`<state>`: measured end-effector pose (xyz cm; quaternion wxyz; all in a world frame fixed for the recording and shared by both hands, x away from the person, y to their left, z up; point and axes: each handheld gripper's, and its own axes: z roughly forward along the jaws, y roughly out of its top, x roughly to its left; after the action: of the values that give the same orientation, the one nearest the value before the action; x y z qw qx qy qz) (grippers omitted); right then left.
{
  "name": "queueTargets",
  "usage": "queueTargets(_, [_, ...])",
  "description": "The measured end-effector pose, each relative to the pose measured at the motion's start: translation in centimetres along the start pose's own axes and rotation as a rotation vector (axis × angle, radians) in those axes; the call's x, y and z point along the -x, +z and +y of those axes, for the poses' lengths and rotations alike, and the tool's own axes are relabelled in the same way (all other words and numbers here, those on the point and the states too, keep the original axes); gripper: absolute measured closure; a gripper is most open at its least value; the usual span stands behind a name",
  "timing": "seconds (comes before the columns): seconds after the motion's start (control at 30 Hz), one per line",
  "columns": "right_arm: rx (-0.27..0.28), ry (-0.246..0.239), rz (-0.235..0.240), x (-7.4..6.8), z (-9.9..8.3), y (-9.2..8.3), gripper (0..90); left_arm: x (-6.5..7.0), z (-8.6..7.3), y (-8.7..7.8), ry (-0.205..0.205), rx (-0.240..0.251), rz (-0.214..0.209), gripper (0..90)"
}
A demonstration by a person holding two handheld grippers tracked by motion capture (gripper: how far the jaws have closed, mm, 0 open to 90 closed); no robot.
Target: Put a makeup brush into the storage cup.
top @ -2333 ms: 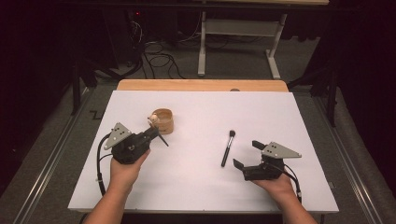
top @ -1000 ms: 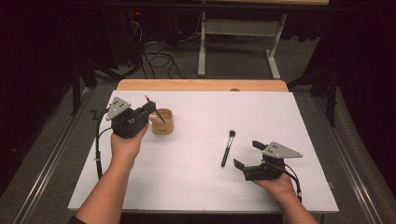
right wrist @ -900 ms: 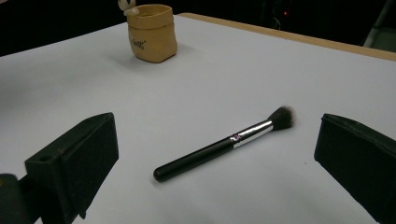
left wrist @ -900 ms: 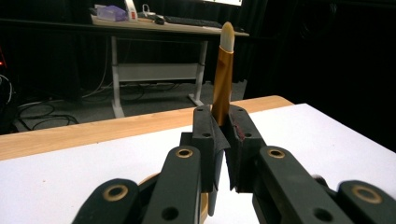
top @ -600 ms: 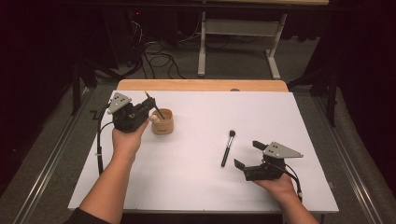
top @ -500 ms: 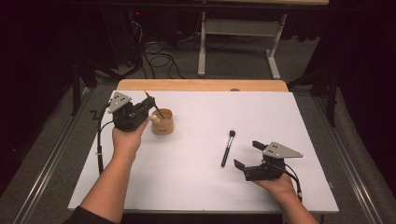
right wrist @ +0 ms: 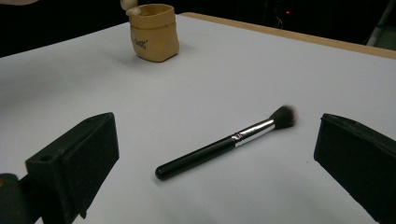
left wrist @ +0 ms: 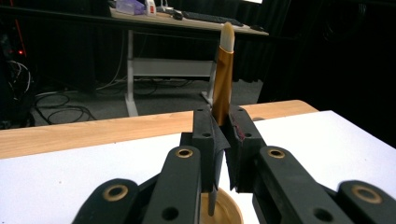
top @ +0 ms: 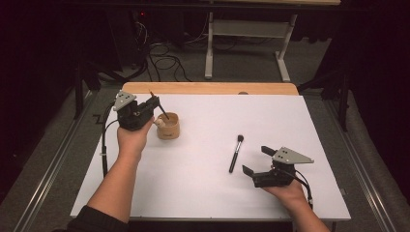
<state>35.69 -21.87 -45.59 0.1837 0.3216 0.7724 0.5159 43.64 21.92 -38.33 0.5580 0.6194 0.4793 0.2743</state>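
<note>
Dark room all round, with cables on the floor and a white-topped desk (top: 203, 193) edged in pale wood at the far side. Seems to be the step of dropping brushes into a holder. Clamped in the left claw (top: 152, 104), jaws pressed together on the shank: a gold-shanked brush (left wrist: 223, 79), pale tip up, thin dark handle pointing down at the mouth of the tan cup (left wrist: 222, 212) right beneath. Cannot tell whether the handle end has entered the mouth or hangs just above it. Judged as nearly done for this brush: calls next for a short lowering until the handle is well inside, then parting the jaws without knocking the rim, since the cup looks light and could tip. Sits near the far left part of the desk, that cup (top: 168, 129), just beside the left hand (top: 133, 137). Holds at least one thing already: a pale rounded knob (right wrist: 128, 5) poking over the rim on the side nearest that hand, likely another brush end, too small to be sure. Lies flat out in the middle of the desk, well apart from the cup, a black brush (top: 235, 153) with silver ferrule and dark bristles pointing away. Waits near its handle end the right claw (top: 256, 160), jaws wide apart, gripping nothing, aimed at the black brush and likely next to take it.
</note>
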Motion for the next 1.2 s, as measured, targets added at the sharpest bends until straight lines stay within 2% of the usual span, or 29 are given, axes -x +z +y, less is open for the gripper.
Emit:
queueTargets(0.1, [0.001,0.001,0.001,0.0,0.0,0.0,0.7,-0.1,0.2,0.2,0.006,-0.002,0.008,83.1])
queueTargets(0.47, [0.0,-0.002,0.004,0.0,0.0,0.0,0.7,-0.9,0.1,0.7,-0.011,-0.004,0.036,83.1])
queueTargets(0.7, [-0.002,0.0,0.003,0.0,-0.1,0.0,0.7,-1.2,-0.1,0.6,-0.019,-0.013,0.04,83.1])
queueTargets(1.2, [-0.01,0.002,0.005,0.0,-0.1,0.0,1.0,-2.0,-1.7,0.8,-0.044,-0.041,0.056,83.0])
